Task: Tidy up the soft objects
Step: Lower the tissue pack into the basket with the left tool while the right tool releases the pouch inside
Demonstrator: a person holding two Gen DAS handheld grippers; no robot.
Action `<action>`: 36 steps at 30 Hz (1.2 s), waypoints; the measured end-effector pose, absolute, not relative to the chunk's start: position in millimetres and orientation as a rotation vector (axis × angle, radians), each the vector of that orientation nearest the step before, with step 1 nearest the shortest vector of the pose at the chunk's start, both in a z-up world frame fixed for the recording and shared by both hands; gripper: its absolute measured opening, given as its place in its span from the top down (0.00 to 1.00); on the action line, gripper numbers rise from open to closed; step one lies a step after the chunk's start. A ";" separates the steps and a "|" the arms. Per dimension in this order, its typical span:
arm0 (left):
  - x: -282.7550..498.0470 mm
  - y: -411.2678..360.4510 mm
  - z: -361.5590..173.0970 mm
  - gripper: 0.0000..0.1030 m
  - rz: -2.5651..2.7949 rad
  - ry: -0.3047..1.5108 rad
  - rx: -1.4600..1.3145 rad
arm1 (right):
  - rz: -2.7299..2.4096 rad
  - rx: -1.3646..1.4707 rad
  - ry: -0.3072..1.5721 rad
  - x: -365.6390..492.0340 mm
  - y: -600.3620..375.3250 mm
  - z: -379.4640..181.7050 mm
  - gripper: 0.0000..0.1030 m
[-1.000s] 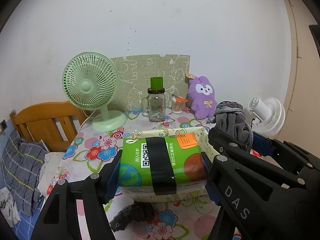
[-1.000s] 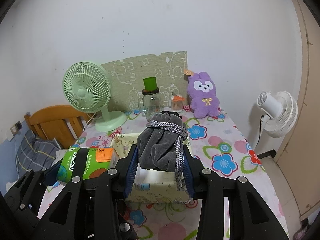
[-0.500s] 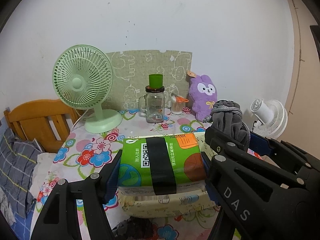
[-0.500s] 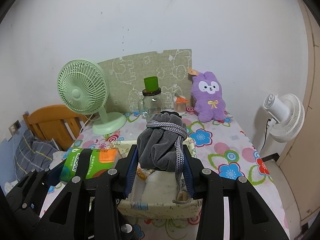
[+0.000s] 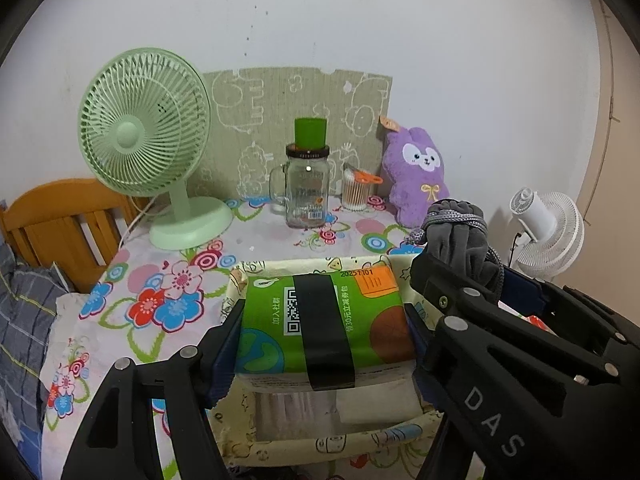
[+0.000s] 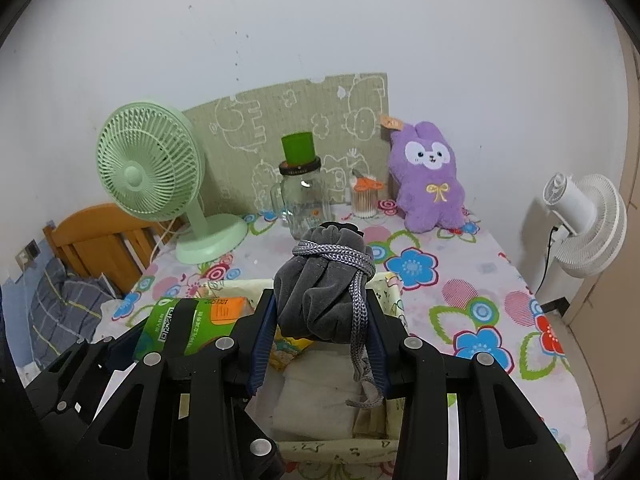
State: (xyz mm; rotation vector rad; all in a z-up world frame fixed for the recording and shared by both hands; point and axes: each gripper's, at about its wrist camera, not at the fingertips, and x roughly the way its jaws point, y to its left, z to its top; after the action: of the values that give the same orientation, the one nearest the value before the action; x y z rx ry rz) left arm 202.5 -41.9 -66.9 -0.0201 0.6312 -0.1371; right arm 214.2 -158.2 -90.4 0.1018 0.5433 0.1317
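A: Nearest first. What's in your jaws?

B: My left gripper is clamped on the green tissue pack, one pad on each short end, black band across the middle, orange sticker at its far right corner. Pack is held level above the fabric basket, not resting in it. My right gripper is clamped on the grey drawstring pouch, cord hanging down the front past the jaws. Pouch also sits above the basket, to the right of the pack.

A: Basket location?

B: Near edge of the worktop, roughly centred. Cream, printed walls. White folded cloth lies inside; something yellow is beside it, can't tell what.

A: Left jaws moving?

B: No real change in width. Pads press the pack.

A: Farther back?

B: Flowered cover over the worktop. Left far corner: green desk fan. Far edge, centre: glass mug jar with a green cup on its lid, then a cotton swab tub just right of it. Right far corner: purple plush bunny, upright against the wall, well apart from the basket. A green printed mat leans on the wall behind them.

A: Off the worktop?

B: White fan beyond the right edge, wooden bed frame beyond the left.
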 end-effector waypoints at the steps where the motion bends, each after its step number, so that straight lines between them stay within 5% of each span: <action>1: 203.9 -42.5 -68.4 0.27 -0.139 0.635 -0.020 | 0.132 0.101 0.548 216.0 -158.2 -92.0 0.57; 4: 207.2 -44.0 -72.2 0.25 -0.143 0.646 -0.020 | 0.137 0.102 0.560 221.6 -159.5 -96.7 0.57; 9: 210.3 -44.8 -76.4 0.07 -0.129 0.658 -0.010 | 0.146 0.099 0.563 225.0 -159.6 -101.2 0.57; 36: 216.4 -16.1 -84.0 0.04 -0.048 0.737 0.012 | 0.278 0.089 0.609 239.8 -126.1 -109.4 0.57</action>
State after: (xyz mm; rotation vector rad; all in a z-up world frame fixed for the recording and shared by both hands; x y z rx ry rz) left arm 216.4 -16.1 -84.0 0.0124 0.7367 -0.0481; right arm 239.8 -126.1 -109.4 0.0889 0.6088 0.2784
